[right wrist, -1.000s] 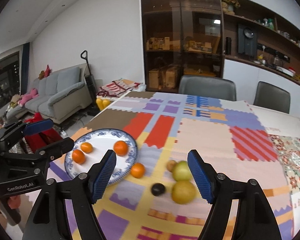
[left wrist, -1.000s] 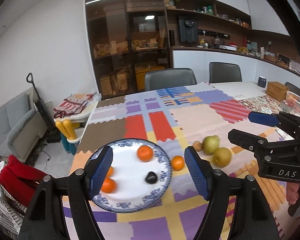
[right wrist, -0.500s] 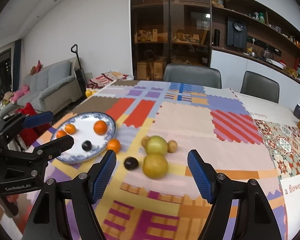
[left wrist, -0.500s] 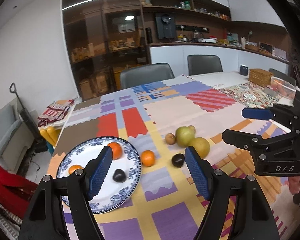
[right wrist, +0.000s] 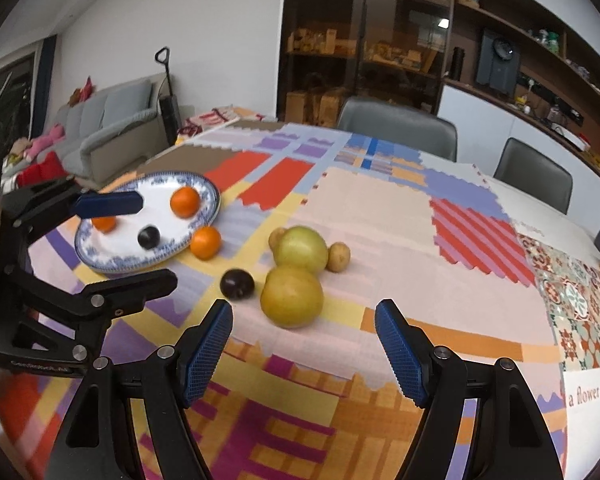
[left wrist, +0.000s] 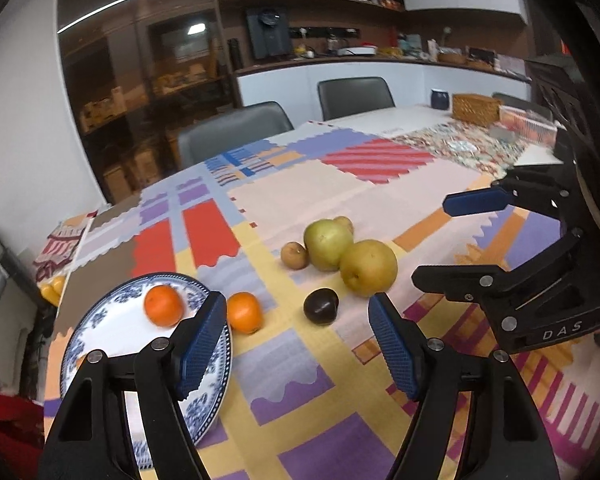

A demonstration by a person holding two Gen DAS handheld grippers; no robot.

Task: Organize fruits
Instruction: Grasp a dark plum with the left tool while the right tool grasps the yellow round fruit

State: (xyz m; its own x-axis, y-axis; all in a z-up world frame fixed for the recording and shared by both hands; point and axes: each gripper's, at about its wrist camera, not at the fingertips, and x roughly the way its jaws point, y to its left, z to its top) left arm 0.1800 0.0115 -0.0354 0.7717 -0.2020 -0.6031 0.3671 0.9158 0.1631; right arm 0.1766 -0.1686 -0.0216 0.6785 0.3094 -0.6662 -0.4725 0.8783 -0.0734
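A blue-patterned plate [left wrist: 100, 332] [right wrist: 112, 258] lies at the table's left with two oranges [right wrist: 185, 201] and a dark plum [right wrist: 148, 237] on it. Another orange [left wrist: 243, 312] [right wrist: 205, 243] rests on the cloth against the rim. A second dark plum [left wrist: 321, 306] [right wrist: 237, 284], a yellow pear [left wrist: 368, 267] [right wrist: 292, 297], a green pear [left wrist: 326, 244] [right wrist: 301, 249] and small brown fruits [left wrist: 295, 255] [right wrist: 338, 257] cluster mid-table. My left gripper [left wrist: 296, 332] [right wrist: 159, 240] hangs open near the loose plum. My right gripper [right wrist: 304, 332] [left wrist: 440, 240] hangs open before the yellow pear. Neither holds anything.
A patchwork cloth [left wrist: 300, 392] covers the table. Two grey chairs [right wrist: 396, 126] stand at the far side. A wicker basket [left wrist: 476, 107] and a dark cup [left wrist: 440, 99] sit at the far right. A sofa [right wrist: 112, 120] is off to the left.
Both grippers have come down and closer to the table. The left one has swung right, from over the plate toward the loose plum. No fruit has moved.
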